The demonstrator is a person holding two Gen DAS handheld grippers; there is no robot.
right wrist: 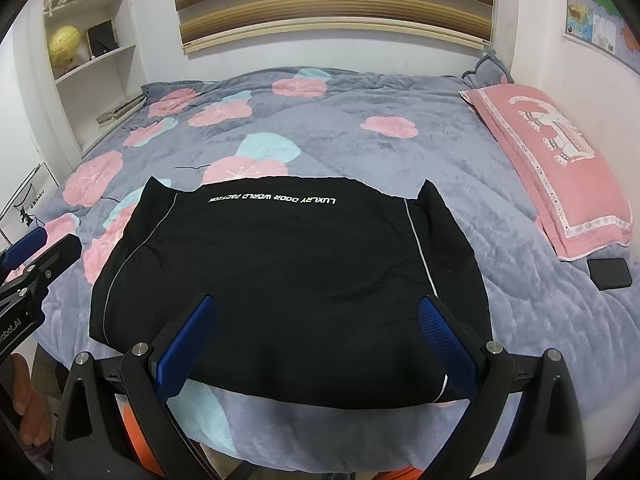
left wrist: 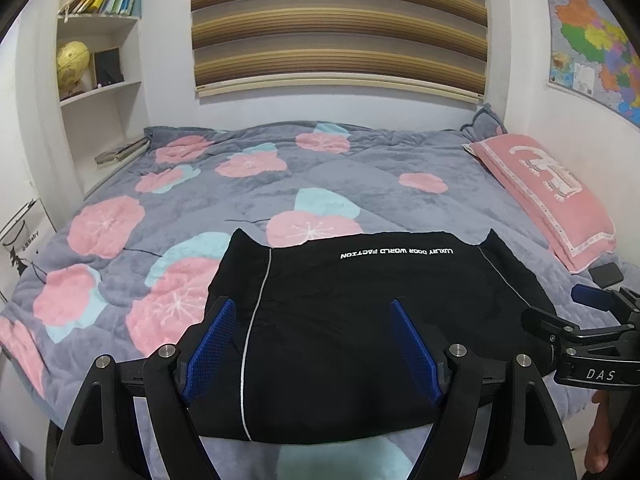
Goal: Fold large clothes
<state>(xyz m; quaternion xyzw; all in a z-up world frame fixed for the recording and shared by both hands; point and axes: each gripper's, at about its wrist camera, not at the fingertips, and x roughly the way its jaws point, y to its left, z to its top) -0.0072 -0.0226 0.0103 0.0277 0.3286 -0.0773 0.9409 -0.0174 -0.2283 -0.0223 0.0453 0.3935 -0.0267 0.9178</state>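
Both wrist cameras looked from the foot of the bed (left wrist: 360,168) toward the far wall, low and close over the garment (left wrist: 360,320), each framed by its own tongs. The left view sat further left, catching the right tongs (left wrist: 592,312) at its edge; the right view caught the left tongs (right wrist: 28,252). Both shared bed, pillow (right wrist: 552,168), shelves (left wrist: 100,40).

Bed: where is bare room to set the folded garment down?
Free: the blanket beyond the black garment, up to the window wall, and the strip left of it. Crowded: right side, with the pink pillow and a dark phone-like object.
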